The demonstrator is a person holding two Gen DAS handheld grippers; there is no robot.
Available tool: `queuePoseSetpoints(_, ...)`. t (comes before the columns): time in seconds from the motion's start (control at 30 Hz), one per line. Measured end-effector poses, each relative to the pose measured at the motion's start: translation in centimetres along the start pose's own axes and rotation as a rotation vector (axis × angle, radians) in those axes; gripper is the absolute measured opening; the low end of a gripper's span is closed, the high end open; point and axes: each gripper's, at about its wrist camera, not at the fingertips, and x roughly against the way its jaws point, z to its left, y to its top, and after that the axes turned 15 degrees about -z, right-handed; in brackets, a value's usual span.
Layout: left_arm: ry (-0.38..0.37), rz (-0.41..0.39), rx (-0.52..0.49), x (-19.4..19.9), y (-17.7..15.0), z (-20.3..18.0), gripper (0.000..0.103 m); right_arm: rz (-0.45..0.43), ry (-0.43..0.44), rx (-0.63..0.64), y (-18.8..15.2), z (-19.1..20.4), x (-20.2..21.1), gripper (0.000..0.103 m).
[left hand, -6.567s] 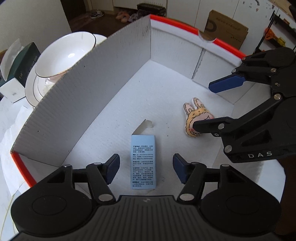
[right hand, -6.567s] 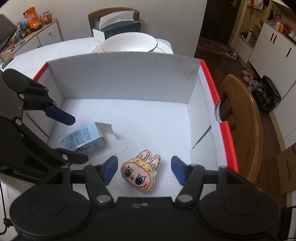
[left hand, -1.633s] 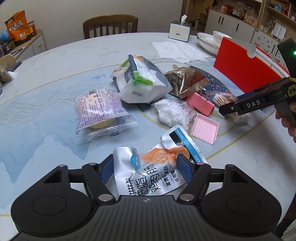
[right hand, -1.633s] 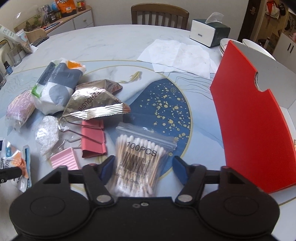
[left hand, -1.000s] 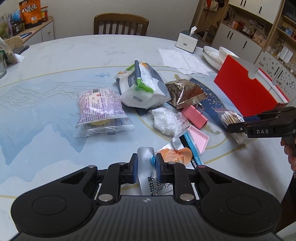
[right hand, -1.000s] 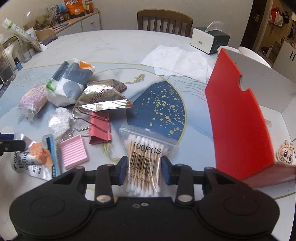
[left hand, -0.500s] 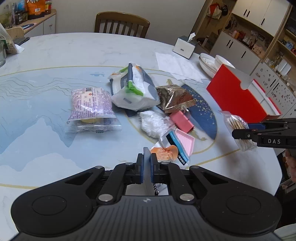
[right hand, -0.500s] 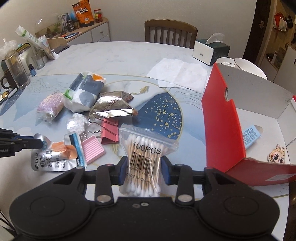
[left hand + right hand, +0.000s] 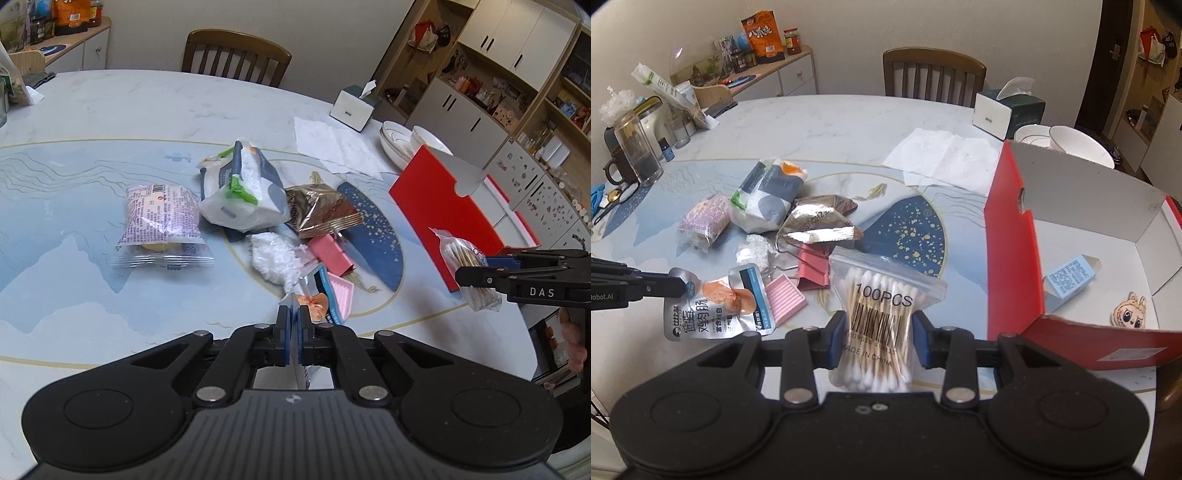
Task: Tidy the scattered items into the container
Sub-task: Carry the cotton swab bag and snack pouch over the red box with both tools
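Left gripper (image 9: 294, 339): its fingers are pressed together on the upper edge of the silver snack pouch (image 9: 713, 302), which is seen edge-on in the left wrist view and hangs clear of the surface (image 9: 110, 110).
Right gripper (image 9: 878, 339): its fingers are clamped on the sides of the cotton swab bag (image 9: 882, 317), which is held above the surface, just beside the red wall of the container (image 9: 1012, 258).
Container: an open red and white cardboard box is set on the right part of the surface, with one flap folded down toward the camera.
Inside the container: a light blue carton (image 9: 1069, 277) and a small plush face charm (image 9: 1130, 308) are lying on the white floor, apart from each other.
Left of the container, on the surface: a crumpled gold foil bag (image 9: 816, 221), a pink binder clip (image 9: 812, 266), a ribbed pink tray (image 9: 785, 299), a wad of clear plastic (image 9: 277, 254), a clipped white and grey bag (image 9: 243, 192) and a purple-printed snack pack (image 9: 160, 221) are scattered in a loose cluster.
Behind the container: stacked white bowls (image 9: 1071, 142), a tissue box (image 9: 1008, 109) and unfolded paper napkins (image 9: 945, 155) are seen.
Person: part of a hand (image 9: 572, 339) is seen under the right gripper in the left wrist view.
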Motion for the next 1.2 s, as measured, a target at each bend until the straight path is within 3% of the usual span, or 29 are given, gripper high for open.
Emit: queuePoseSetpoints(1.2,-0.040,-0.068,0.090,1.4,2.4,-1.3,0.000,-0.100,-0.058,-0.037,2.9,-5.1,3.7,0.036)
